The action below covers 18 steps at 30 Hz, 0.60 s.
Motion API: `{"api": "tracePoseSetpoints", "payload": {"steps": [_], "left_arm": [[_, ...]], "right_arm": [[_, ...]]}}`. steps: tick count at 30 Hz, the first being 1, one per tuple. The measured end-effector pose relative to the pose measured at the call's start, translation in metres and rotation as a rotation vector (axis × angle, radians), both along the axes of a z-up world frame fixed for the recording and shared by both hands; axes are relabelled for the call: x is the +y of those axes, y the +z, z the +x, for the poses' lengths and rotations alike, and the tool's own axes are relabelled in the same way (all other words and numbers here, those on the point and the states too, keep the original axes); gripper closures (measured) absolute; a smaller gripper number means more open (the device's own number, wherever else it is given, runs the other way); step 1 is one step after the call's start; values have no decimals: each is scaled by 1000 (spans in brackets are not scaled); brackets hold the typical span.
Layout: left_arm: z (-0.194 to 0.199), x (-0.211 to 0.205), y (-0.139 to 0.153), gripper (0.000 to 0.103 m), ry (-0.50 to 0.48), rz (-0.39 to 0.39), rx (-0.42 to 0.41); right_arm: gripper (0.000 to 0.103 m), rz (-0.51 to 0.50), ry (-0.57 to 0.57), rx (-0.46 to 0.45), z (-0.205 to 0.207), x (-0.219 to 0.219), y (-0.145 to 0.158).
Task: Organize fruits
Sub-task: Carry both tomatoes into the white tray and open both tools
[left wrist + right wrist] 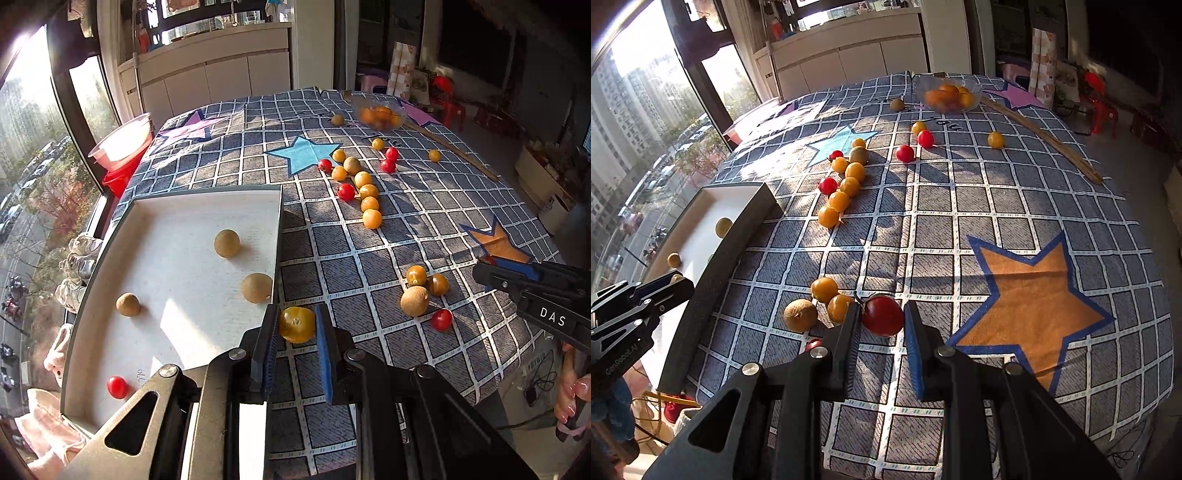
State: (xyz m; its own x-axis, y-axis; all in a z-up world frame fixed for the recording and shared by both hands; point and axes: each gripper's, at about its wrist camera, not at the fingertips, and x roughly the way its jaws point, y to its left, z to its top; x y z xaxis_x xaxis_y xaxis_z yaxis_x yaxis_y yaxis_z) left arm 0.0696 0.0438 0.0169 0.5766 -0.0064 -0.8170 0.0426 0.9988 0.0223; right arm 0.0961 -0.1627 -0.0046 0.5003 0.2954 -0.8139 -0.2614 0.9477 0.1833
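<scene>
Early stage, most fruit not yet sorted. White tray (177, 258) sits at the bench's window-side edge and holds only four pieces: three brown round fruits (226, 243) and one red tomato (117, 387) near its close corner. Rest of the tray floor is bare.

Left claw (296, 325) is pinched on a yellow tomato (297, 324), both pads touching it, held just beside the tray's right wall, over the checked cloth (388, 236). Judged: about to go into the tray, not in yet.

Right claw (882, 315) is narrow and clamped on a red tomato (882, 315), above the cloth just left of the orange star (1034, 295). Judged: second piece in transit, not yet placed either.

Left on the bench: near cluster of two yellow tomatoes (824, 289), a brown fruit (800, 315) and a small red one partly hidden behind the right claw. Farther back, a long line of yellow tomatoes (839, 201) with a red one (827, 185) alongside, plus a brown one and more reds and yellows scattered beyond the blue star (838, 142). One brown fruit sits alone near the glass bowl (947, 96), which holds orange fruit at the far edge; can't tell if the bowl counts as sorted.

Rough judgement: a small part done, well over a dozen pieces to go.
</scene>
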Motion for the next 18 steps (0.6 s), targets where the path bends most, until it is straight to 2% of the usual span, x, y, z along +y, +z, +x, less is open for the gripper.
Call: {"api": "tracePoseSetpoints", "payload": {"steps": [7,18], "left_arm": [[-13,48,-2,82,96,-13,-13],[-19,124,-19,82,244,-20,-1]], "right_arm": [[78,-4,68,-9,-4,42,12],[78,-10,221,-13,-15,133,23]]}}
